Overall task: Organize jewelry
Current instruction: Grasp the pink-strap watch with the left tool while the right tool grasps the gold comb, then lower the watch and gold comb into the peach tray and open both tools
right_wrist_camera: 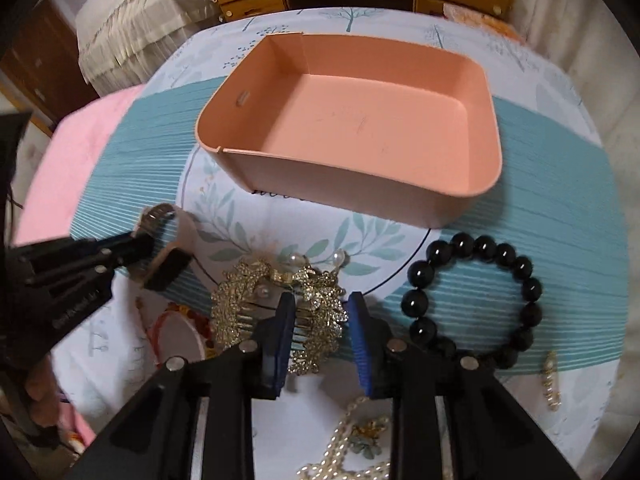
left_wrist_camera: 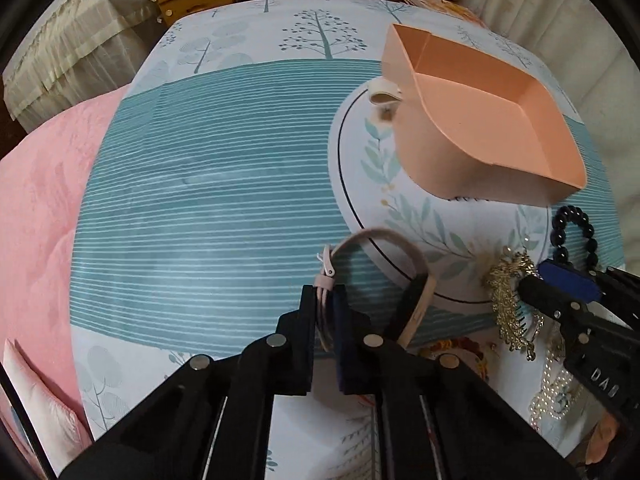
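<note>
- The tray is plain peach-pink inside and out.
- The cloth on the worktop is white with pale teal trees and leaf sprigs, crossed by a teal band of thin white stripes.
- The bead bracelet is glossy black.
- The hair comb is glittering gold with white pearls.
- The watch strap is pale pink.
- The right claw has blue pads on black arms.

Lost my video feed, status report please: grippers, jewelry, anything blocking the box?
Left gripper shut on pink watch strap. Right gripper open astride gold hair comb. Peach box empty, nothing blocking.
</note>
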`<action>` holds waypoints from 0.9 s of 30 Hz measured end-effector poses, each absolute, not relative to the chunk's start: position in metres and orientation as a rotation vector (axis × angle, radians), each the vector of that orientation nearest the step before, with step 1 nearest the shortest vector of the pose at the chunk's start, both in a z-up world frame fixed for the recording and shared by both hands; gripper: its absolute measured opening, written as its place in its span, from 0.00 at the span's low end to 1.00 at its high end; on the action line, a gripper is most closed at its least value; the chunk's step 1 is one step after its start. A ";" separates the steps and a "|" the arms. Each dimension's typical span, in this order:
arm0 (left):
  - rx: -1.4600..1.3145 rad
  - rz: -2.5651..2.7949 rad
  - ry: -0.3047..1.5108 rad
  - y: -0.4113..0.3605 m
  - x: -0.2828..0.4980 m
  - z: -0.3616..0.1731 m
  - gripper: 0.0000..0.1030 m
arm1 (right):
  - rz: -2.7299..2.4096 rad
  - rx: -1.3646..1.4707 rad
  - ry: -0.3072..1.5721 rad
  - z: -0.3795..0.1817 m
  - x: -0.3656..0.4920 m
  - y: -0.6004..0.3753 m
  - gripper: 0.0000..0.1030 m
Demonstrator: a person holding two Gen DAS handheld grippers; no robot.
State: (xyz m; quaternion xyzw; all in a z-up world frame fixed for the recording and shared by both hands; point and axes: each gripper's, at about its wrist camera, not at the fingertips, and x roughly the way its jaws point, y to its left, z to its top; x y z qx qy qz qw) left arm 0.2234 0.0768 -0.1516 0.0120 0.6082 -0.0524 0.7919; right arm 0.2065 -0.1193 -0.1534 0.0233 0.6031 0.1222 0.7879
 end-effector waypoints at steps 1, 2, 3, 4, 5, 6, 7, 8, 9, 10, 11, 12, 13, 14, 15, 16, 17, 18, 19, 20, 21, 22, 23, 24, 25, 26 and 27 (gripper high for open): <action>0.024 -0.118 1.305 0.077 0.222 -0.149 0.05 | 0.265 0.058 1.300 -0.153 0.207 -0.120 0.26; 0.023 -0.122 1.299 0.076 0.220 -0.148 0.05 | 0.269 0.070 1.301 -0.152 0.208 -0.123 0.26; 0.022 -0.127 1.291 0.076 0.218 -0.144 0.05 | 0.273 0.078 1.301 -0.152 0.208 -0.125 0.26; 0.023 -0.131 1.283 0.075 0.216 -0.142 0.05 | 0.276 0.086 1.301 -0.151 0.208 -0.127 0.26; 0.025 -0.137 1.273 0.075 0.214 -0.137 0.05 | 0.279 0.094 1.298 -0.148 0.202 -0.126 0.26; 0.027 -0.140 1.265 0.075 0.210 -0.134 0.05 | 0.287 0.107 1.296 -0.145 0.202 -0.129 0.26; 0.029 -0.143 1.256 0.074 0.209 -0.130 0.05 | 0.292 0.112 1.292 -0.143 0.199 -0.128 0.26; 0.030 -0.149 1.247 0.071 0.208 -0.125 0.05 | 0.295 0.117 1.284 -0.139 0.198 -0.129 0.26; 0.030 -0.153 1.238 0.071 0.206 -0.121 0.05 | 0.297 0.119 1.275 -0.135 0.192 -0.128 0.26; 0.031 -0.158 1.229 0.070 0.205 -0.115 0.05 | 0.303 0.126 1.262 -0.129 0.190 -0.129 0.26; 0.035 -0.164 1.215 0.068 0.204 -0.109 0.05 | 0.309 0.135 1.251 -0.124 0.189 -0.131 0.26; 0.037 -0.169 1.206 0.064 0.202 -0.103 0.05 | 0.312 0.140 1.241 -0.119 0.189 -0.132 0.26; 0.038 -0.175 1.194 0.063 0.202 -0.097 0.05 | 0.312 0.144 1.226 -0.113 0.190 -0.134 0.26; 0.041 -0.181 1.182 0.061 0.202 -0.090 0.05 | 0.310 0.153 1.202 -0.104 0.191 -0.138 0.26; 0.045 -0.187 1.167 0.058 0.203 -0.083 0.05 | 0.306 0.162 1.183 -0.097 0.192 -0.142 0.26; 0.048 -0.192 1.154 0.056 0.203 -0.077 0.05 | 0.301 0.172 1.168 -0.092 0.194 -0.146 0.26; 0.050 -0.198 1.141 0.051 0.204 -0.071 0.05 | 0.291 0.186 1.149 -0.086 0.196 -0.151 0.26; 0.052 -0.204 1.128 0.048 0.207 -0.065 0.05 | 0.276 0.205 1.131 -0.081 0.202 -0.156 0.26; 0.052 -0.208 1.114 0.044 0.210 -0.059 0.05 | 0.266 0.223 1.117 -0.077 0.207 -0.161 0.26; 0.051 -0.212 1.103 0.040 0.214 -0.054 0.05 | 0.249 0.249 1.099 -0.073 0.215 -0.167 0.26; 0.051 -0.216 1.091 0.036 0.218 -0.050 0.05 | 0.232 0.263 1.087 -0.072 0.222 -0.170 0.26; 0.049 -0.216 1.083 0.032 0.223 -0.047 0.05 | 0.214 0.272 1.075 -0.072 0.229 -0.173 0.26; 0.046 -0.213 1.076 0.028 0.229 -0.046 0.05 | 0.201 0.278 1.066 -0.072 0.236 -0.175 0.26; 0.041 -0.209 1.073 0.023 0.237 -0.046 0.05 | 0.188 0.283 1.063 -0.074 0.243 -0.177 0.26; 0.035 -0.208 1.074 0.018 0.244 -0.047 0.05 | 0.173 0.286 1.064 -0.076 0.248 -0.180 0.26; 0.031 -0.207 1.076 0.014 0.254 -0.050 0.05 | 0.161 0.287 1.065 -0.080 0.254 -0.180 0.26; 0.030 -0.205 1.078 0.011 0.260 -0.052 0.05 | 0.151 0.283 1.065 -0.084 0.260 -0.179 0.26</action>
